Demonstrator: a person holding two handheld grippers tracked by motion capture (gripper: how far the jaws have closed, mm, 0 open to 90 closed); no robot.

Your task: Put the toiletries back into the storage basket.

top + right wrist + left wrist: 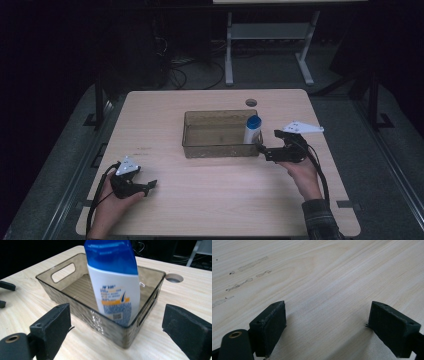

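Shampoo bottle (113, 282) stands in the tray's (215, 150) 3 o'clock end — right gripper (117, 327) gaping, left gripper (327, 325) gaping too; I'd back out straight.

Looks like a lab or test room, dimly lit. Pale wooden table (165, 115) with a round cable hole (251, 102), standing on grey floor (395, 165). Behind it, tangled black cables (185, 67) on the ground and the white metal legs of another desk (267, 35). Dark stands (372, 95) flanking both sides. No homely furniture, just bare equipment.
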